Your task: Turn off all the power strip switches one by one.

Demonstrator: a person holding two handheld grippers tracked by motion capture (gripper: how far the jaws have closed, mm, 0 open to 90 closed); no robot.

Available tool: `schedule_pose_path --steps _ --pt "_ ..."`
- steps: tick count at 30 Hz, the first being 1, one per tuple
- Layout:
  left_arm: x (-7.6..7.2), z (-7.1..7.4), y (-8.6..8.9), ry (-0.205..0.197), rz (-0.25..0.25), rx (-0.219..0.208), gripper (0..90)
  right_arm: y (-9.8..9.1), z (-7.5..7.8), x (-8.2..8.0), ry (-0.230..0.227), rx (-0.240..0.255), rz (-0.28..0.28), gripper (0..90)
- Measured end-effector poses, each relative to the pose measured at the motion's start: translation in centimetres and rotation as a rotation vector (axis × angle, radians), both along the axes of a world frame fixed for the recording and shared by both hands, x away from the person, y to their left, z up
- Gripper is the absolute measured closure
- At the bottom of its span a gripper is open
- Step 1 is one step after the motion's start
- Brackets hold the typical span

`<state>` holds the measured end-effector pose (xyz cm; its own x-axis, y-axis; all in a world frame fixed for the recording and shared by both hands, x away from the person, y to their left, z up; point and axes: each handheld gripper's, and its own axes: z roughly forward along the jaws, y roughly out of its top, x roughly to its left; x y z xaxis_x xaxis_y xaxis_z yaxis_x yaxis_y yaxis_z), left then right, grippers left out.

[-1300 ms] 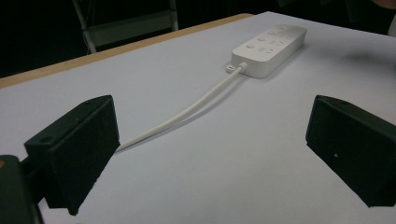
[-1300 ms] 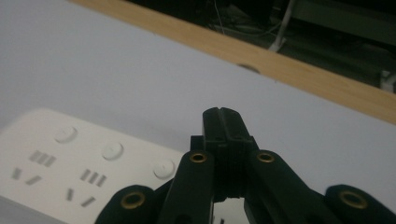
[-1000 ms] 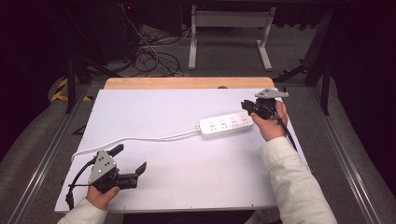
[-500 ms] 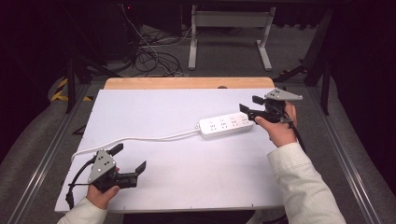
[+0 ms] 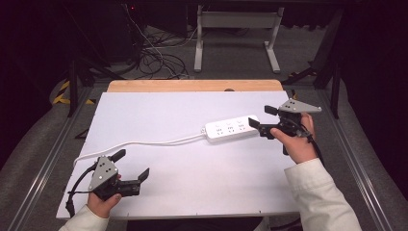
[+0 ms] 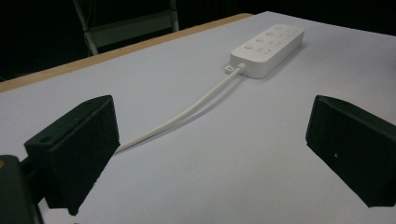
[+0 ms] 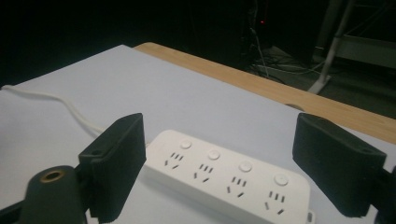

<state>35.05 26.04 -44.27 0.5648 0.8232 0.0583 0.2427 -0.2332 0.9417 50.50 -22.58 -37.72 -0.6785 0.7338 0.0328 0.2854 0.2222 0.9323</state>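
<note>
Power strip (image 5: 232, 129) flat on table (image 5: 159, 110) | right gripper (image 5: 260, 121) just opened wide (nothing between) | left gripper (image 5: 131, 165) wide

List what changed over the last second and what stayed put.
The right gripper has drawn back from the end of the power strip toward the table's right edge, its jaws just opening, nothing between them now. The strip, its cord and the left gripper kept their places.

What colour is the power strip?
White power strip, white cord; clearest in the right gripper view.
</note>
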Motion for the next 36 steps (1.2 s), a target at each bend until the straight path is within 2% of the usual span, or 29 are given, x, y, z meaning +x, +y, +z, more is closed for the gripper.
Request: schedule_pose_path --steps 5,9,16,20,28,33,36 --pt "-0.6 0.0 -0.1 -0.001 -0.014 0.011 3.1 0.0 0.1 -2.2 -0.011 0.017 0.044 16.0" --pt "-1.2 0.1 -0.1 -0.005 -0.031 0.017 3.1 -0.3 -0.5 -3.6 0.002 0.015 0.072 15.9" --pt "-1.3 0.0 0.3 0.005 -0.033 -0.006 3.1 -0.5 -2.0 -5.9 0.016 0.012 0.109 16.0" --pt "-1.4 -0.1 0.4 0.004 -0.028 -0.013 3.1 -0.5 -2.9 -6.8 0.035 0.020 0.133 16.8" --pt "-1.3 -0.1 0.5 -0.003 -0.023 -0.014 3.1 0.2 -5.0 -8.6 0.032 0.028 0.180 16.8" --pt "-1.3 -0.1 0.5 -0.003 -0.024 -0.010 3.1 0.3 -6.6 -9.1 0.058 0.023 0.199 16.8" --pt "-1.4 -0.1 0.4 -0.002 -0.023 -0.014 3.1 0.2 -7.5 -9.1 0.056 0.024 0.207 16.9"
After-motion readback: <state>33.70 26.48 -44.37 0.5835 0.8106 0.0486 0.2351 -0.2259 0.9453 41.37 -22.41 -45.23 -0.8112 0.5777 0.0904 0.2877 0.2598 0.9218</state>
